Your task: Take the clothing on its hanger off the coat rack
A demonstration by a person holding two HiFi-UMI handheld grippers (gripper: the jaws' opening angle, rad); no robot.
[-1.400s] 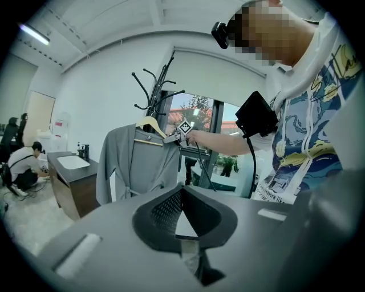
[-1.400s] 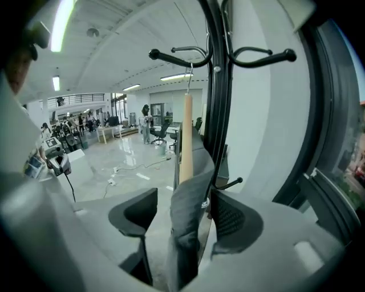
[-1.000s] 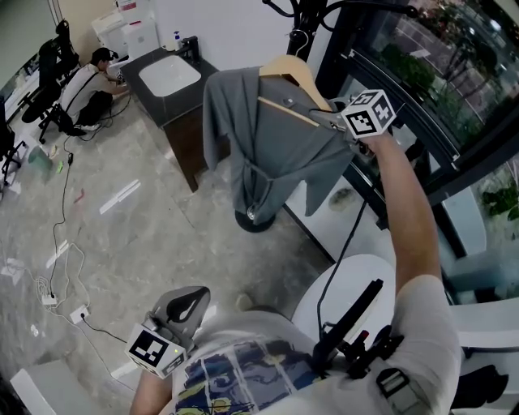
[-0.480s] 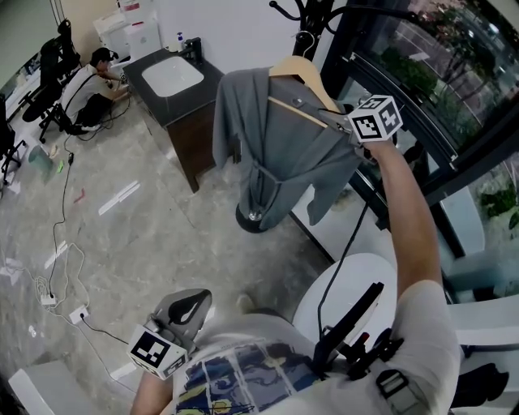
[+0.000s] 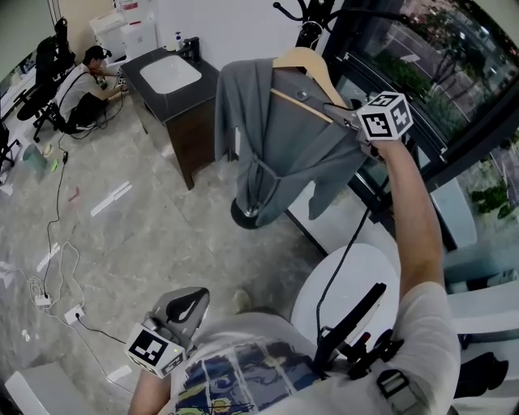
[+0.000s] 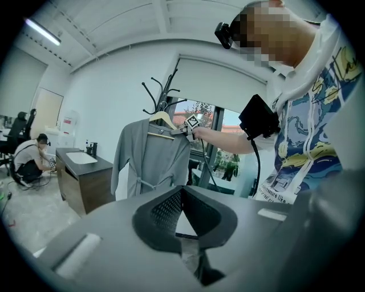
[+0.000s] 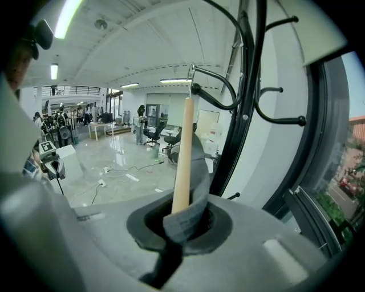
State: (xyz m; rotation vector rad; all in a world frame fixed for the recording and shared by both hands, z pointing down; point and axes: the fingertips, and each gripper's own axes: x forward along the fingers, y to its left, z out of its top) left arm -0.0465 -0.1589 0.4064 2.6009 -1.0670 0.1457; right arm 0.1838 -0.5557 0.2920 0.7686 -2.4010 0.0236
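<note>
A grey robe hangs on a wooden hanger at the black coat rack. My right gripper is raised at arm's length and shut on the hanger's right end, with a fold of the grey cloth caught between the jaws. In the right gripper view the wooden arm runs up to the wire hook, which sits at one of the rack's curved prongs. My left gripper hangs low by my waist, shut and empty, and sees the robe from a distance.
A dark cabinet with a white sink stands left of the rack, with a person crouching beyond it. Dark window frames run close on the right. A round white table is below my right arm. Cables lie on the floor.
The right gripper, hanger and robe have shifted slightly up and to the right in the head view. The left gripper has stayed where it was.
</note>
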